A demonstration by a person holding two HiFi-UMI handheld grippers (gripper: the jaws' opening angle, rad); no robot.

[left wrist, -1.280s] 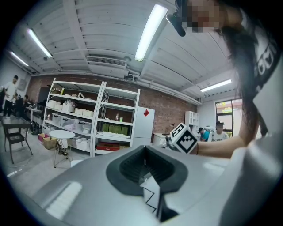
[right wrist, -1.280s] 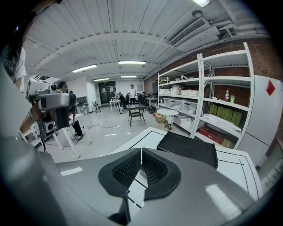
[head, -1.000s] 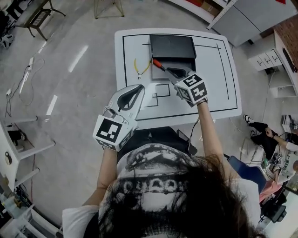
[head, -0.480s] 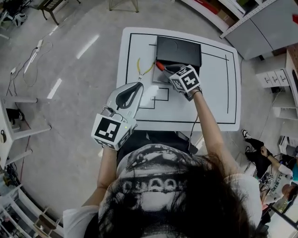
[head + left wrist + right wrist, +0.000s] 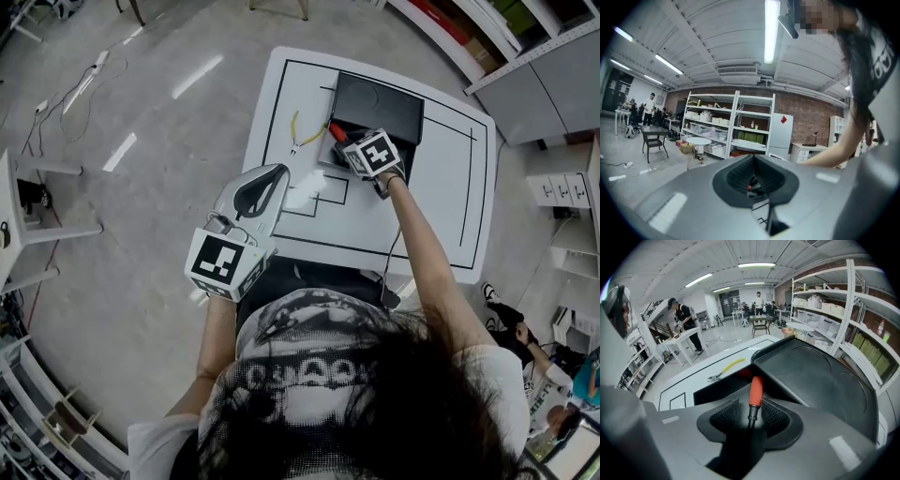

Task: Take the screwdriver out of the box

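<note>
Red-handled screwdriver (image 5: 755,391), one, between right tongs (image 5: 750,414), just opened; left tongs (image 5: 752,180) closed, empty.

No legible text or numbers

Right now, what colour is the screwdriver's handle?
The screwdriver handle is orange-red; the right gripper view shows it best.

Box (image 5: 380,101) on the table's (image 5: 441,216) far half.
Pliers (image 5: 302,139) lie left of it; the screwdriver (image 5: 756,391) sits at its left edge.
</note>
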